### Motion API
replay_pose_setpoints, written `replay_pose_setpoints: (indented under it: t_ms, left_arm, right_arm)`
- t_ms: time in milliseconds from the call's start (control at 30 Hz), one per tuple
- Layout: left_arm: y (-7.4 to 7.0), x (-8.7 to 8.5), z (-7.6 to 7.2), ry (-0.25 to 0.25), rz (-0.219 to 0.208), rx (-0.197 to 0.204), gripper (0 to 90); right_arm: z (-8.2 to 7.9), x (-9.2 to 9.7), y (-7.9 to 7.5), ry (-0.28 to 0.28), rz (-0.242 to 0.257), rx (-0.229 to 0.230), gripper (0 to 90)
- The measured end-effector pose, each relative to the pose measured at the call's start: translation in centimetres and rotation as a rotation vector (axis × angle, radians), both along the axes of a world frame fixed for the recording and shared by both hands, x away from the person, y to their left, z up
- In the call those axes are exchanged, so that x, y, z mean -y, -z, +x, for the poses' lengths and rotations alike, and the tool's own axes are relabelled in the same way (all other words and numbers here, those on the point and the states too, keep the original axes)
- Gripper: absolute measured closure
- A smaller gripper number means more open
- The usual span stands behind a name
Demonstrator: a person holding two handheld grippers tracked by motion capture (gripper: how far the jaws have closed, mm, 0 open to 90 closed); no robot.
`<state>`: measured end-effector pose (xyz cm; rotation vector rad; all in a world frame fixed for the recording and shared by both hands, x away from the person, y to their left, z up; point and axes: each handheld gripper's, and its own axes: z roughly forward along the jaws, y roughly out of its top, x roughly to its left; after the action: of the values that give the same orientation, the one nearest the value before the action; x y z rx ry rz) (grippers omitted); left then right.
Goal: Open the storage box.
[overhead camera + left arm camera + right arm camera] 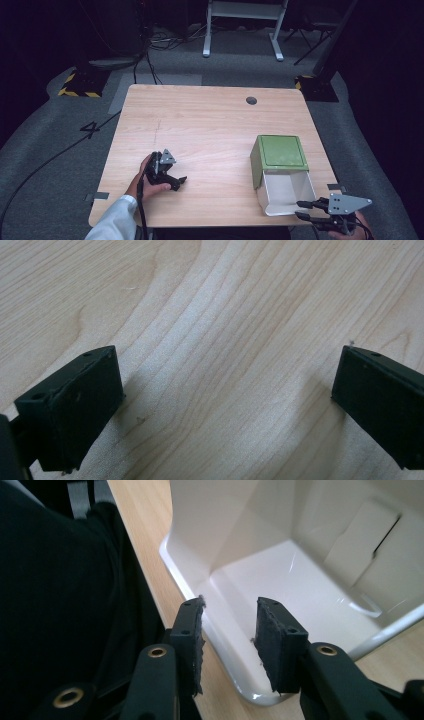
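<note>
Now both grippers' fingers stand open: right gripper [229, 630] astride the box [280, 172] rim, left gripper [172, 181] on bare table [200, 120].

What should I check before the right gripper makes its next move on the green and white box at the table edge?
1. Right gripper jaws straddle the front lip of the open box: ok.
2. Pads pressing on the lip: not ok, a gap shows on both sides.
3. Box lies on its side, green panel up, opening toward the person: ok.
4. Box fully on the table: ok, though its lip lies near the front edge.
5. Box interior empty: ok.
6. Left gripper open, resting on the table, apart from the box: ok.
</note>
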<state>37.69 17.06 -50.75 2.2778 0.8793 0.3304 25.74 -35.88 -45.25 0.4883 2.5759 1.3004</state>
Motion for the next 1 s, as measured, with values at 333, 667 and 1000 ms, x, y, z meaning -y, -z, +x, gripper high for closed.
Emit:
replay_pose_setpoints:
  t_ms: [333,667,1000]
  left_arm:
    - [0.0,0.0,0.0,0.000,0.000,0.000,0.2]
    - [0.0,0.0,0.0,0.000,0.000,0.000,0.2]
    - [0.0,0.0,0.0,0.000,0.000,0.000,0.2]
  right_arm:
    - [-0.7,0.1,-1.8,0.022,0.022,0.066,55.6]
    - [-0.4,1.5,-4.6,0.105,0.065,0.147,46.9]
    - [2.0,3.0,-4.4,0.233,0.036,0.158,35.4]
